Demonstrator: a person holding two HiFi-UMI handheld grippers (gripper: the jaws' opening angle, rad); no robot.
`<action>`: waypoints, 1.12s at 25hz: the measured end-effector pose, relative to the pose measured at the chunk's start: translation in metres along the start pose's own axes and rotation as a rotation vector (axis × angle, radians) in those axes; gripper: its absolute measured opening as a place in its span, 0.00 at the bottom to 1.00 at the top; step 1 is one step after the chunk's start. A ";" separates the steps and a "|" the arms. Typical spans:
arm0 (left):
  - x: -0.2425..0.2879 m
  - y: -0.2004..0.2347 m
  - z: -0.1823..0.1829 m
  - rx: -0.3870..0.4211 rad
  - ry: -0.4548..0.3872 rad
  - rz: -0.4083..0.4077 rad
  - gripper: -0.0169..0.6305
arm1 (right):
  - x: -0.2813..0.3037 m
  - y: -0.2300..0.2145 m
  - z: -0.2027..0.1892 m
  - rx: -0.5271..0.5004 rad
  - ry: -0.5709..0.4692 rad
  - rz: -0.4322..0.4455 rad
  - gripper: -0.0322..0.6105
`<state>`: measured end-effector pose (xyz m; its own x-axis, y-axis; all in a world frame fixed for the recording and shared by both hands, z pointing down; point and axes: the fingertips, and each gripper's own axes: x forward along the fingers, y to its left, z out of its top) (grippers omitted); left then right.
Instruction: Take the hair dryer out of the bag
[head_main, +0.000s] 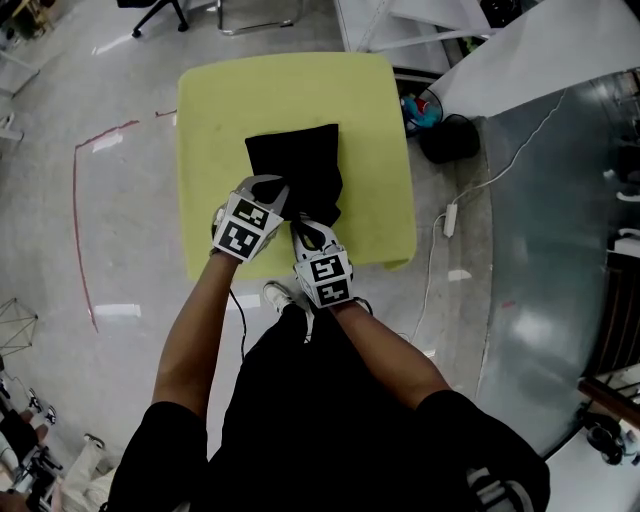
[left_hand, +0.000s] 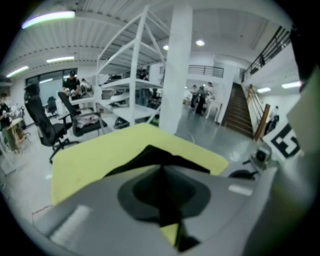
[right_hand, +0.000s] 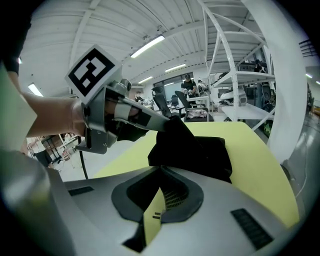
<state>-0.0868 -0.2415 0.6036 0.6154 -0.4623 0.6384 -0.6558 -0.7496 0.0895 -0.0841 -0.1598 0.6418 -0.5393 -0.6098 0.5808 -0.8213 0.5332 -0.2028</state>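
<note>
On the yellow table (head_main: 215, 110), the black bag (head_main: 295, 160) is pinched up at its near edge by the left gripper (head_main: 278, 192), presumably to open it; the right gripper (head_main: 302, 228) is pressed shut alongside (hair dryer unseen, likely inside).

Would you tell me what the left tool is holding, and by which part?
The left tool pinches the black bag by the raised fabric at its near left edge.

head view looks steeply down; both gripper views face the same bag (head_main: 298, 160), close.
</note>
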 end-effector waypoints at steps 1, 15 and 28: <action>0.001 0.000 0.003 -0.006 -0.004 -0.008 0.06 | 0.003 -0.002 0.000 -0.001 0.008 -0.016 0.06; 0.011 -0.006 0.022 -0.055 -0.049 -0.105 0.06 | 0.031 -0.051 -0.017 0.057 0.116 -0.217 0.29; 0.019 0.013 0.011 -0.175 -0.072 -0.130 0.06 | 0.068 -0.072 -0.037 0.094 0.255 -0.235 0.39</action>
<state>-0.0789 -0.2655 0.6083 0.7256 -0.4043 0.5568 -0.6305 -0.7148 0.3026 -0.0548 -0.2176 0.7249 -0.2795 -0.5367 0.7961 -0.9374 0.3321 -0.1051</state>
